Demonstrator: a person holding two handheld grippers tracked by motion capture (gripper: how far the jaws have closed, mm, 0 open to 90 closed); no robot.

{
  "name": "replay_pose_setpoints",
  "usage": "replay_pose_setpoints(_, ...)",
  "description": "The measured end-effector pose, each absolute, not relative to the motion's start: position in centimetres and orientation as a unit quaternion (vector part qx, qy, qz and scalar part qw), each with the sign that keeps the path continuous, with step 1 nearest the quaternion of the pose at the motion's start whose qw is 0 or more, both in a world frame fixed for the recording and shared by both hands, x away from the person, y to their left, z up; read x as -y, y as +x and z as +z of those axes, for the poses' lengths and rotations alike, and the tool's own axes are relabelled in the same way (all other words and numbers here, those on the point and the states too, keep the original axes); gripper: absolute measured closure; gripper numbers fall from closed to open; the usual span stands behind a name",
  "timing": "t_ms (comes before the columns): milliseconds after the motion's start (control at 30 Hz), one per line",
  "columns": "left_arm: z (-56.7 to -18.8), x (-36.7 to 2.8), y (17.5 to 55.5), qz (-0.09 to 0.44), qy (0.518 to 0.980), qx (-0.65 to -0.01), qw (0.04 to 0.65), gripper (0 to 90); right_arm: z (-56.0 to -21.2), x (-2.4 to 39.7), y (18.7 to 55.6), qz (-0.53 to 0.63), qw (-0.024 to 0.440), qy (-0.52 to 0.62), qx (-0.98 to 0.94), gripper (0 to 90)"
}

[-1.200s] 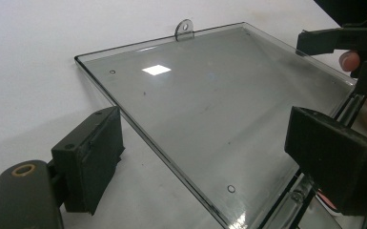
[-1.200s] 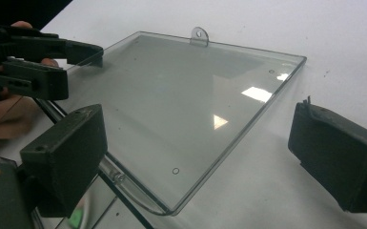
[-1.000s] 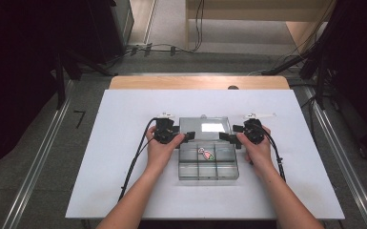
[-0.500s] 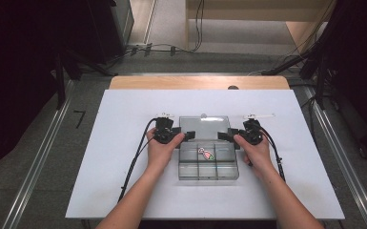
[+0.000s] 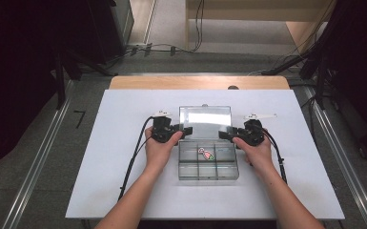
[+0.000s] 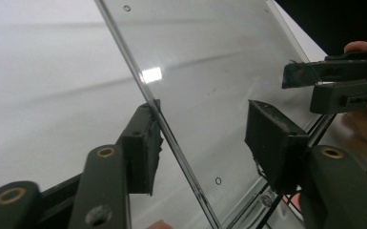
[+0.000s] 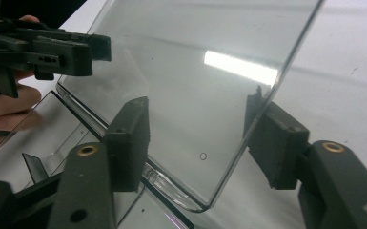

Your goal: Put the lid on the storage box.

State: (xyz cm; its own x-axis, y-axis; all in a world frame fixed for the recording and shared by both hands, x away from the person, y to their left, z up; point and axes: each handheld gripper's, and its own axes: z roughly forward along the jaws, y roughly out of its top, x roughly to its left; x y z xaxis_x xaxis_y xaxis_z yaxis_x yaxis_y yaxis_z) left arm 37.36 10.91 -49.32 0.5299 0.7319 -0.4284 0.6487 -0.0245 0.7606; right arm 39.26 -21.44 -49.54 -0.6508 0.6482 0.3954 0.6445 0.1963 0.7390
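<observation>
Midway up a white table [image 5: 124, 157], a clear plastic compartment box [image 5: 208, 162] sits with its transparent lid [image 5: 205, 117] raised toward 12 o'clock. Closing from 9 o'clock, the left gripper [image 5: 185, 132] straddles the lid's edge with jaws half-parted, one pad [image 6: 145, 143] at the edge, the other clear. From 3 o'clock, the right gripper [image 5: 224, 134], also closing, brackets the opposite edge without visibly pinching it.

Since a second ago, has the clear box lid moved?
Yes. The lid still stands raised behind the box base, but its lit top edge has tipped farther toward the table's far edge.
</observation>
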Motion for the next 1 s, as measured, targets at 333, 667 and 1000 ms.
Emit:
replay_pose_setpoints(333, -48.6, -11.6, 36.7, 0.053, 0.71, -0.462, 0.529, 60.8, -48.7, 22.0, 38.6, 0.489, 0.024, 0.408, -0.77, 54.9)
replay_pose_setpoints(667, -48.2, -12.2, 36.1, 0.059, 0.712, -0.435, 0.548, 68.7, -48.2, 22.4, 37.9, 0.503, 0.043, 0.391, -0.769, 64.8)
replay_pose_setpoints(1000, -47.3, -12.2, 36.4, 0.06, 0.707, -0.427, 0.561, 56.9, -48.3, 22.7, 37.2, 0.518, 0.063, 0.373, -0.767, 68.7)
